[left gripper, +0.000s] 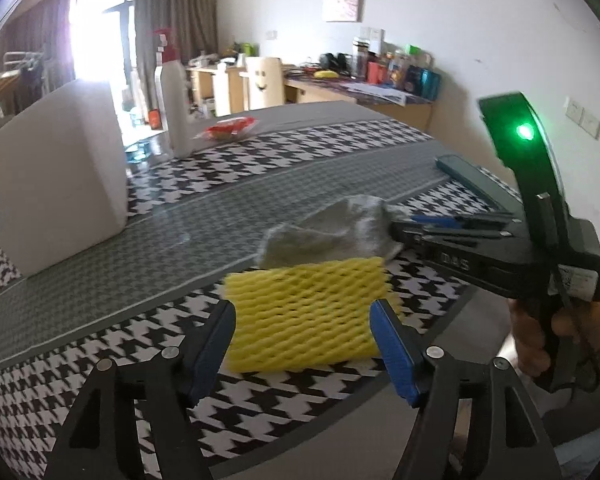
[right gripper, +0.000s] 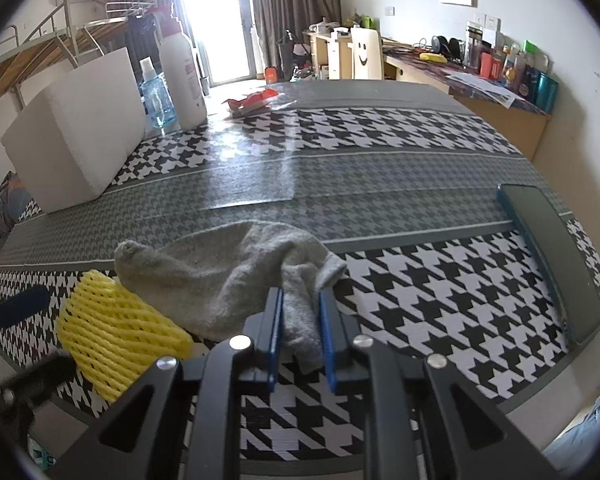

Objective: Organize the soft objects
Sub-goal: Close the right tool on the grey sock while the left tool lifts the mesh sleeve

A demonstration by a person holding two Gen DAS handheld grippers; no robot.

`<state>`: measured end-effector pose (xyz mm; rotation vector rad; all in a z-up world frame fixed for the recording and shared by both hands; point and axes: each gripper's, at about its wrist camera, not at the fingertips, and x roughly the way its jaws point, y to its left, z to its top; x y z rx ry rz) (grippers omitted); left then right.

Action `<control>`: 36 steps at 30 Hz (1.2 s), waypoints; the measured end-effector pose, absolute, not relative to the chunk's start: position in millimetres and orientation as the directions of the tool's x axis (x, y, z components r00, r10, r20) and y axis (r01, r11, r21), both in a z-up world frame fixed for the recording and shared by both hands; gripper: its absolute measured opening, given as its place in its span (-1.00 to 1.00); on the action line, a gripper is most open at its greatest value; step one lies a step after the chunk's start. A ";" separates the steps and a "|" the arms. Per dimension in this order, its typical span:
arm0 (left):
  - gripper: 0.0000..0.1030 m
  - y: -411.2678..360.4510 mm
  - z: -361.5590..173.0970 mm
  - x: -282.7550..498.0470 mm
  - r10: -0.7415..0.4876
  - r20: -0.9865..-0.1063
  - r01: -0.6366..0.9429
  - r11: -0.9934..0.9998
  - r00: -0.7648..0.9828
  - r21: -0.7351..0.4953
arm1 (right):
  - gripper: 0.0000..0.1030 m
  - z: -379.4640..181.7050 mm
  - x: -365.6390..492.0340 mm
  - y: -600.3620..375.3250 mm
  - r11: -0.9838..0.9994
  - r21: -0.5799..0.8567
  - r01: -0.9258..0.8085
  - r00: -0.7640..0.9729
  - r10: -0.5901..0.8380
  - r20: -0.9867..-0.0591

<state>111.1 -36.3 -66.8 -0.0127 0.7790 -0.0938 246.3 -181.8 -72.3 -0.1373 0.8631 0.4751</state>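
A yellow foam net sleeve (left gripper: pixel 306 314) lies flat on the houndstooth table; it also shows in the right wrist view (right gripper: pixel 116 332). A grey sock (left gripper: pixel 332 232) lies crumpled just behind it and overlaps its far edge (right gripper: pixel 228 272). My left gripper (left gripper: pixel 303 312) is open, its blue fingers on either side of the sleeve's near edge. My right gripper (right gripper: pixel 300 300) is shut on the sock's near end, which bunches between the blue pads (right gripper: pixel 274 332). From the left wrist view the right gripper (left gripper: pixel 404 226) reaches in from the right.
A large white foam block (right gripper: pixel 76 136) stands at the back left. A white pump bottle (right gripper: pixel 182 76) and a blue bottle (right gripper: pixel 156 98) stand behind it. A red wrapper (right gripper: pixel 252 102) lies farther back. A dark phone (right gripper: pixel 552 256) lies at the table's right edge.
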 end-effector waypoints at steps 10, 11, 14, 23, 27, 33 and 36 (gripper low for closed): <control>0.38 -56.3 -73.9 110.4 -0.123 -0.725 0.159 0.987 0.678 -0.018 | -0.58 -73.0 245.3 -182.8 0.884 0.081 -0.460 0.552 0.356 -0.754; 0.38 -57.6 -75.4 110.7 -0.122 -0.729 0.163 0.987 0.673 -0.014 | -0.58 -72.9 244.9 -182.9 0.884 0.079 -0.461 0.552 0.356 -0.754; 0.38 -63.4 -82.5 112.7 -0.132 -0.751 0.186 0.982 0.647 -0.013 | -0.58 -72.9 244.2 -183.2 0.884 0.081 -0.461 0.552 0.357 -0.753; 0.19 -66.6 -88.2 114.9 -0.078 -0.757 0.190 0.980 0.648 0.061 | -0.58 -72.2 242.7 -185.9 0.883 0.093 -0.460 0.549 0.365 -0.752; -0.18 -61.6 -87.9 117.5 -0.067 -0.753 0.170 0.983 0.655 0.061 | -0.59 -71.6 242.5 -187.3 0.881 0.106 -0.462 0.541 0.374 -0.753; -0.66 -47.1 -84.3 122.7 -0.075 -0.740 0.133 0.991 0.668 0.020 | -0.62 -64.1 238.2 -189.6 0.872 0.123 -0.473 0.546 0.400 -0.736; -0.66 -38.8 -77.8 119.7 -0.091 -0.723 0.116 0.993 0.685 -0.016 | -0.65 -61.0 236.2 -190.5 0.869 0.133 -0.477 0.549 0.413 -0.727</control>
